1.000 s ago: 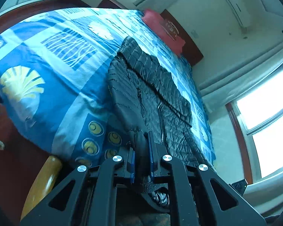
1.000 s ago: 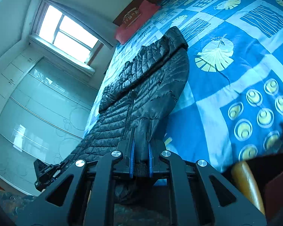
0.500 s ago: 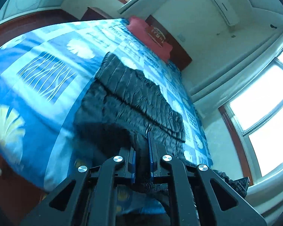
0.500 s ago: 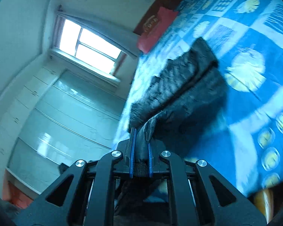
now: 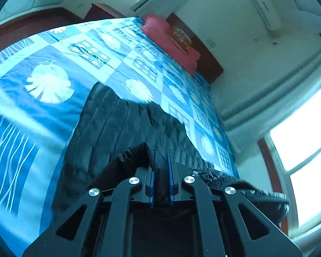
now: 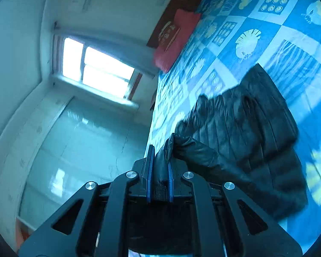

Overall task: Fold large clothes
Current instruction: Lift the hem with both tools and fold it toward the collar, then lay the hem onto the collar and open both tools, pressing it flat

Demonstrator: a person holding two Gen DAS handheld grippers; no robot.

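Observation:
A black quilted puffer jacket lies on a bed with a blue patterned cover. My left gripper is shut on the jacket's near edge and holds it lifted above the rest of the garment. My right gripper is shut on another part of that edge, which curls over the jacket lying on the cover. The lifted part hangs folded back toward the jacket's far end. The fabric under both grippers is hidden.
A red pillow leans on the dark wooden headboard at the bed's far end. A bright window and pale glossy wardrobe doors stand beside the bed. An air conditioner is high on the wall.
Both grippers have lifted the jacket's near end and carried it forward over the bed toward the pillow. The jacket now lies doubled and looks shorter.

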